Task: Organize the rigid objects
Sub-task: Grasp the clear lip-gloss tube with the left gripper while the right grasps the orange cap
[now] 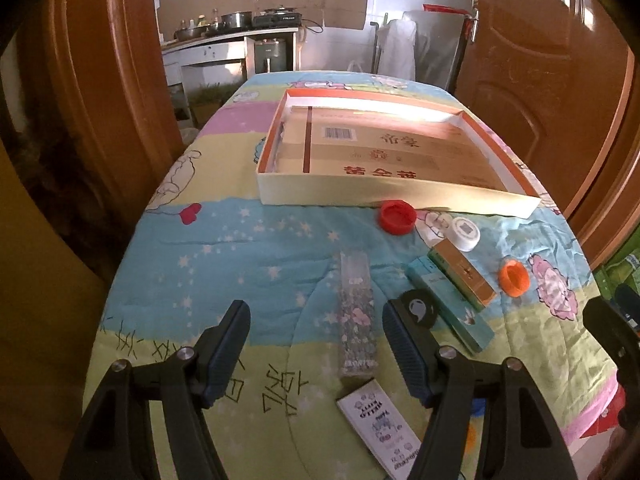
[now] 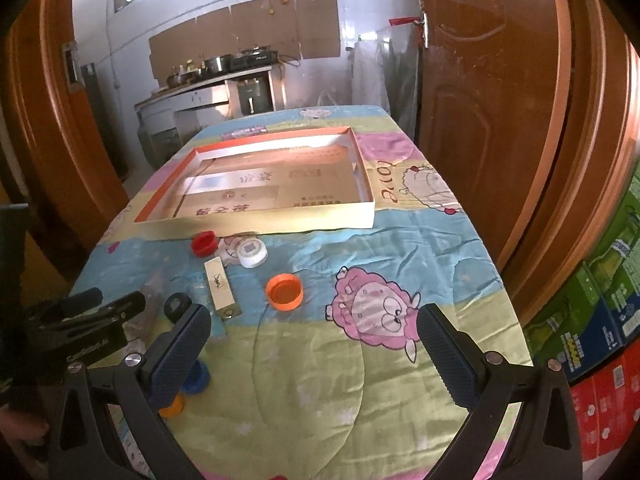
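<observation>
Across the far half of your cartoon-print bedspread [image 1: 248, 240] sits the shallow cardboard tray [image 1: 384, 196], white-walled with an orange rim; nothing lies in it but a flat printed carton sheet [image 1: 384, 148] lining its floor. Every loose item lies outside it on the near side. From your left: a long clear patterned box [image 1: 357, 316] lies flat between your left gripper [image 1: 316, 344] fingers, which are spread wide and grasp nothing; a white printed card box [image 1: 380, 428] lies just nearer. A black round lid [image 1: 418, 307] peeks beside your left gripper's right finger. Next come a teal carton [image 1: 448, 308] and a tan-and-green carton [image 1: 466, 274], side by side and touching. A red cap [image 1: 398, 217] rests just in front of the tray wall, a white round lid [image 1: 466, 233] beside it, an orange cap [image 1: 514, 277] open side up farther right. Your right gripper [image 2: 314, 344] hangs released over bare quilt, with a blue cap [image 2: 197, 378] and another orange cap [image 2: 172, 406] partly hidden behind its left finger.
</observation>
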Demonstrator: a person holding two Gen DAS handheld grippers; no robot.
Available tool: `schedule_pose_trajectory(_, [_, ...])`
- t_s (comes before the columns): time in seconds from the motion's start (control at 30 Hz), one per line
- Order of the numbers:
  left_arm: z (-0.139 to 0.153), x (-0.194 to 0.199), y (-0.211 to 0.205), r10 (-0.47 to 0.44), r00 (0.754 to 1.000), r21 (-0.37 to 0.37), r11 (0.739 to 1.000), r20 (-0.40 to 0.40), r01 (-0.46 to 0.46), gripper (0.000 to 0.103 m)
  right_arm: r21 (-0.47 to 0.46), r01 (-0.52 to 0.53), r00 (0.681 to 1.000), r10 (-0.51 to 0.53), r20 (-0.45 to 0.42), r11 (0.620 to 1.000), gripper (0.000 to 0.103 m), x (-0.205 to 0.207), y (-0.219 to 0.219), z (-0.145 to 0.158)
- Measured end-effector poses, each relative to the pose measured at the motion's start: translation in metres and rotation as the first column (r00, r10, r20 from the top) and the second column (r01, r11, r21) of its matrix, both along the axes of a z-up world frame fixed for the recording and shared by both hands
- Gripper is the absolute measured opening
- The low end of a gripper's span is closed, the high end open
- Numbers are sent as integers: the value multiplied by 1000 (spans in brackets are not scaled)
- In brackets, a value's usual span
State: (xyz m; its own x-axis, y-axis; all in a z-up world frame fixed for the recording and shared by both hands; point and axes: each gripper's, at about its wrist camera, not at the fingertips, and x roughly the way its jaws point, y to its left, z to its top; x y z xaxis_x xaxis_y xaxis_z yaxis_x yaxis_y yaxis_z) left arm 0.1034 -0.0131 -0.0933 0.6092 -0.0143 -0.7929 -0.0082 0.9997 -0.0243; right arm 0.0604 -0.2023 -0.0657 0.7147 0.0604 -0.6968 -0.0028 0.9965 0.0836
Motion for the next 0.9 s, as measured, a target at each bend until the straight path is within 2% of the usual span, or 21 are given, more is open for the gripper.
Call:
schedule_pose_trajectory(0.37, [-16, 12, -2, -9, 1000, 2, 1000, -28, 9, 69, -9, -2, 999, 1, -33, 1000, 103, 22, 0, -16])
schedule_pose_trajectory(0.5, [-24, 17, -3, -14, 999, 11, 1000, -43, 15, 66, -7, -5, 999, 5, -46, 1000, 103, 29, 2, -22])
schedule_pose_trajectory(0.7, [-27, 17, -2, -33, 999, 20, 999, -18, 33, 66, -12, -4, 998, 4, -61, 1000, 103, 39, 3, -30])
schedule_pose_trajectory(0.77, [-28, 15, -4, -51, 999, 40, 998, -5, 51, 65, -26, -12, 998, 10, -64, 1000, 99, 43, 4, -34])
schedule_pose_trajectory(0.83, [-28, 12, -2, -49, 999, 34, 998, 5, 48, 60, -44, -28, 998, 26, -62, 999, 95, 45, 6, -37])
schedule_pose_trajectory(0.87, [-28, 12, -2, -40, 999, 36, 999, 6, 39, 53, -60, -39, 997, 35, -66, 997, 92, 47, 8, -41])
schedule_pose_trajectory(0.9, [-26, 12, -1, -35, 999, 40, 999, 6, 35, 41, -66, -46, 997, 42, -71, 997, 85, 49, 9, -42])
